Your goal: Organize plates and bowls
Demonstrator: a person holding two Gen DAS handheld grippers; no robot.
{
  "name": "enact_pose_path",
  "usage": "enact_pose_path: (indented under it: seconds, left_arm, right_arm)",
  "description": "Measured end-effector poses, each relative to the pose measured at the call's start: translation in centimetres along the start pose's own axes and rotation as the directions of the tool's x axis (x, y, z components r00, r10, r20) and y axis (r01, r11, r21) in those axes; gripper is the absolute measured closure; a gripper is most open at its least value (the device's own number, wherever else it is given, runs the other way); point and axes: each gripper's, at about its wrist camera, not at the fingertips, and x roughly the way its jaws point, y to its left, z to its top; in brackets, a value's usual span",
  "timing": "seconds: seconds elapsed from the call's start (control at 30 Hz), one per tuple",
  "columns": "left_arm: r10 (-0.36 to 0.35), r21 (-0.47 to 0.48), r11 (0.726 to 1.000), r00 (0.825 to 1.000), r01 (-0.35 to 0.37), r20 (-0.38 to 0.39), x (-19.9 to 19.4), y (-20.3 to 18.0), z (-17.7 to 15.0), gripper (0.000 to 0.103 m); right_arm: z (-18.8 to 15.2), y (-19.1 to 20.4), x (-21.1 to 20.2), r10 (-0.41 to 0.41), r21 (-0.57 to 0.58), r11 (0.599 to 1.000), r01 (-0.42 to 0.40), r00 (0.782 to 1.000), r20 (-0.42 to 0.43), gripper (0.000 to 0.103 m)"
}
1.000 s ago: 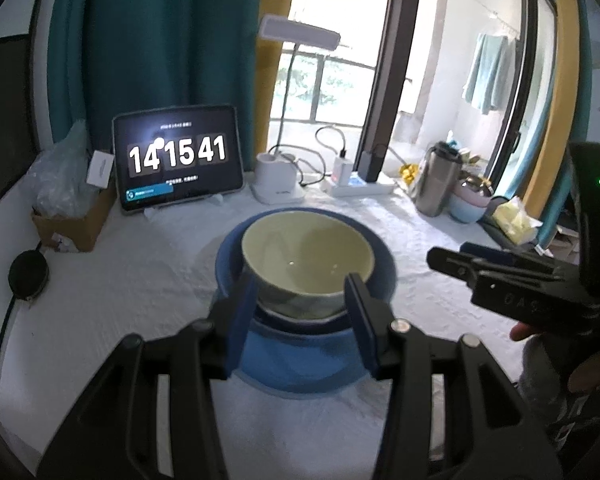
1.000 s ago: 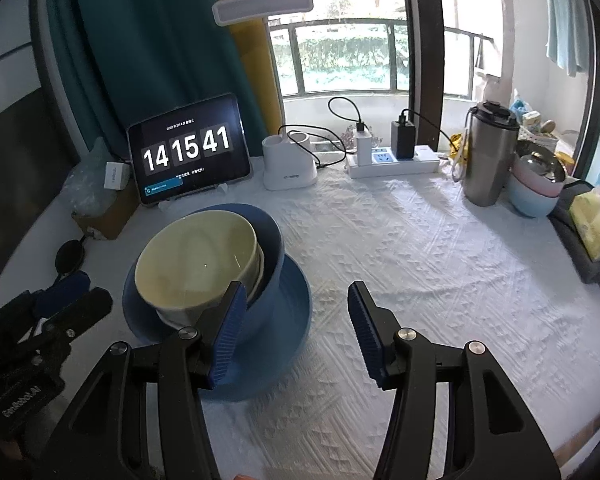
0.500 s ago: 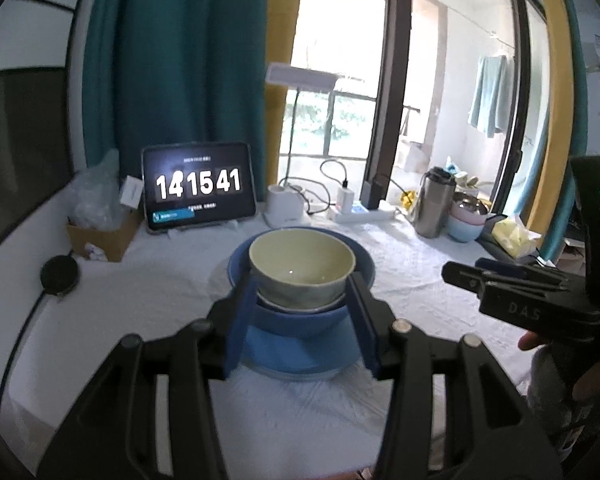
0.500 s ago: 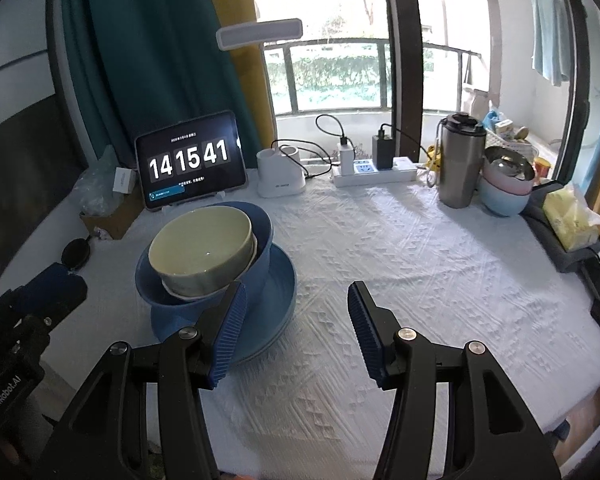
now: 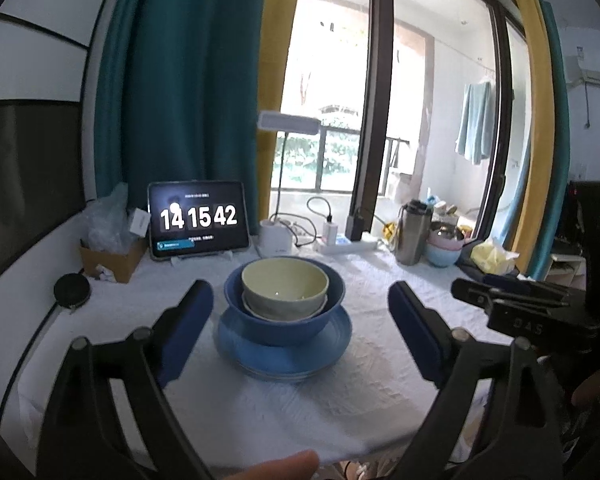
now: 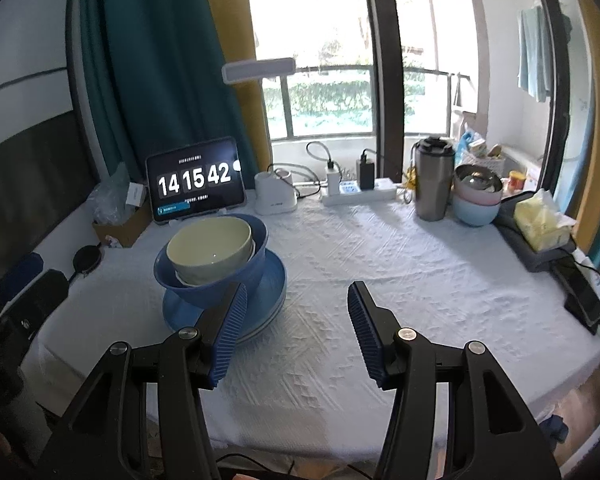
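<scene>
My tabletop (image 6: 400,264) wears a white textured cloth, with teal and yellow curtains and a bright balcony window behind. At centre-left of both views sits one stack: cream bowl (image 5: 285,285) inside blue bowl (image 5: 286,322) on a blue plate (image 5: 284,354). The tablet (image 6: 195,180) reads 14 15 42. My left fingers (image 5: 190,328) spread wide; my right fingers (image 6: 228,332) gape too, both empty.

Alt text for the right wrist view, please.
A pale green ceramic bowl sits nested in a larger blue bowl on a blue plate, left of centre on a white textured tablecloth. The right hand-held gripper is open and empty in the foreground.
</scene>
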Motion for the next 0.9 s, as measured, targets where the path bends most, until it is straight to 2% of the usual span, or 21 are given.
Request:
enact_pose_path:
  seconds: [0.33,0.4,0.5,0.6,0.67,0.73,0.9]
  left_arm:
    - [0.01,-0.027,1.0,0.998,-0.008,0.056,-3.2,-0.2,1.3,0.012]
    - [0.036,-0.018,0.999,0.997,-0.035,0.071,-3.7,-0.5,1.7,0.012]
    - [0.066,0.007,0.998,0.996,-0.067,0.064,-4.0,-0.8,2.4,0.012]
    - [0.056,0.012,0.998,0.997,-0.056,0.06,-4.1,-1.1,2.8,0.012]
    - [0.056,0.027,0.998,0.996,-0.057,0.069,-4.2,-1.5,3.0,0.012]
    - [0.061,0.041,0.997,0.994,-0.064,0.089,-4.5,-1.8,3.1,0.012]
    - [0.068,0.056,0.996,0.99,-0.075,0.127,-5.4,-2.3,3.2,0.012]
  right_arm:
    - [0.4,-0.8,-5.8,-0.052,0.0,0.999,0.053,0.992,0.114,0.047]
    - [0.5,-1.0,-7.0,-0.064,0.004,0.998,0.064,0.988,0.139,0.047]
    - [0.8,-1.5,-8.6,-0.077,0.015,0.997,0.075,0.983,0.168,0.047]
    - [1.1,-1.9,-10.1,-0.096,0.023,0.995,0.093,0.976,0.194,0.047]
    - [1.2,-2.3,-11.2,-0.108,0.027,0.994,0.104,0.972,0.21,0.044]
    - [1.2,-2.6,-11.9,-0.109,0.028,0.994,0.106,0.969,0.22,0.033]
    - [1.2,-3.2,-13.0,-0.123,0.041,0.992,0.116,0.963,0.239,0.032]
